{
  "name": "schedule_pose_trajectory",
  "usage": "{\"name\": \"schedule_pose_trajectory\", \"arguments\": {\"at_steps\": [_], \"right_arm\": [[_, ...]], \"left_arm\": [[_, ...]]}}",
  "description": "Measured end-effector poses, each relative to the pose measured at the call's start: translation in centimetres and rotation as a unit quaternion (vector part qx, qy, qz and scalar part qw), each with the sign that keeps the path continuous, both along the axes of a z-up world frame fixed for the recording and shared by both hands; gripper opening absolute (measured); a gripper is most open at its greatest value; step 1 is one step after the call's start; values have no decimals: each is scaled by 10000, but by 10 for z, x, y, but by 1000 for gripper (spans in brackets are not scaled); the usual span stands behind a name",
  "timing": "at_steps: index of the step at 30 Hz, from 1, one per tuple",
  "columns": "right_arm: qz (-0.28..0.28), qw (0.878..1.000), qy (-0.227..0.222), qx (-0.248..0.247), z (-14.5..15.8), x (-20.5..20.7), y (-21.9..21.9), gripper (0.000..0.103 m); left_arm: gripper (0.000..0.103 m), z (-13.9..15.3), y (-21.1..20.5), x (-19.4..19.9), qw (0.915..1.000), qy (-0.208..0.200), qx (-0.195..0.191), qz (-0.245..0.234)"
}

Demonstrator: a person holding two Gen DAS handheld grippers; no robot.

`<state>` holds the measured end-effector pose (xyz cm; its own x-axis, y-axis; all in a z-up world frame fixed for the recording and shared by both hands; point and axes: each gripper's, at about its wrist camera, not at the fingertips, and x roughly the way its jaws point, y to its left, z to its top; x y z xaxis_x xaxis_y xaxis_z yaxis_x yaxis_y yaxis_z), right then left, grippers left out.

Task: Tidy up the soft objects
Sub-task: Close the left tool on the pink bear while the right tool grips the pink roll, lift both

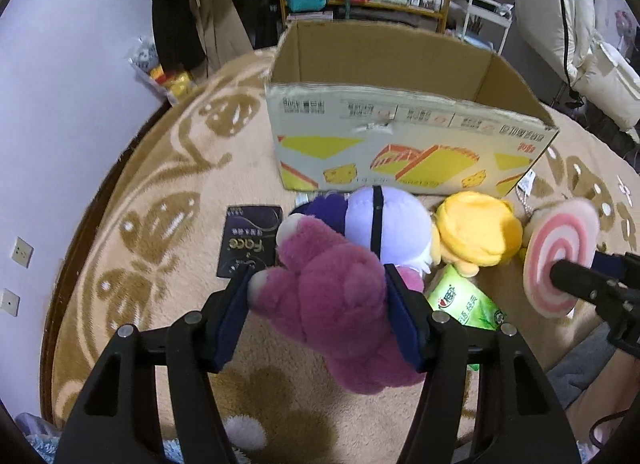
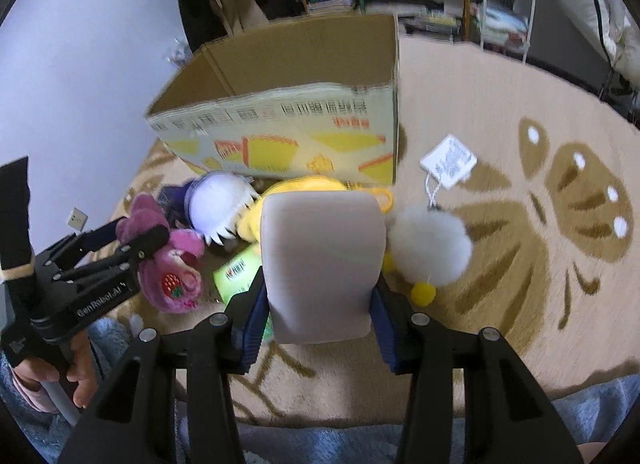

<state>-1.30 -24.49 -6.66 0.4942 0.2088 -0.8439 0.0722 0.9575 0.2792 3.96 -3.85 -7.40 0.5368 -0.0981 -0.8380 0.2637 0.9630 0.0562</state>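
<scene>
Between the blue pads of our left gripper [image 1: 318,306] we have a magenta plush bear [image 1: 332,304], shaggy, with a pale muzzle; the right wrist view shows a red strawberry patch on it. The jaws stand partly closed, pressing into its fur from both sides, and the bear hangs clear of the carpet [image 1: 168,191]. Our right gripper [image 2: 318,306] is likewise part closed on a flat round cushion [image 2: 320,264], grey on the back facing that camera; from the left wrist view its face shows pink and white rings. A white pompom [image 2: 430,244] with a small yellow ball hangs at its right edge.

Just beyond the bear lie a green tissue pack [image 1: 464,300], a lavender and purple plush [image 1: 384,223] and a yellow plush [image 1: 476,229], huddled together on the carpet. A black sachet [image 1: 248,240] lies to their left. Behind them stands an open cardboard box [image 1: 400,143], printed with yellow cheese wedges; what it holds we cannot see.
</scene>
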Motion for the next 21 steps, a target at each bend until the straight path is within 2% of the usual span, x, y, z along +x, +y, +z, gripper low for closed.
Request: {"name": "schedule_pose_trajectory", "arguments": {"at_steps": [6,10,15,21], "right_arm": [[-101,9970,-766,-2,23,-8,0,49],[-192,9922,-1232,0,37,-11,-3,49],[-280,9848,-1707,-157,50,-11,-1,49],[-378,9754,-2141,-351,62,-11,-1,49]], "left_arm": [[63,24,9,-10,9974,-658,-259,138],[63,41,17,-15,9919,-1164,-427,269],[63,62,26,-21,9805,-1782,-720,417],[63,80,29,-27,9652,-2461,-729,501]]}}
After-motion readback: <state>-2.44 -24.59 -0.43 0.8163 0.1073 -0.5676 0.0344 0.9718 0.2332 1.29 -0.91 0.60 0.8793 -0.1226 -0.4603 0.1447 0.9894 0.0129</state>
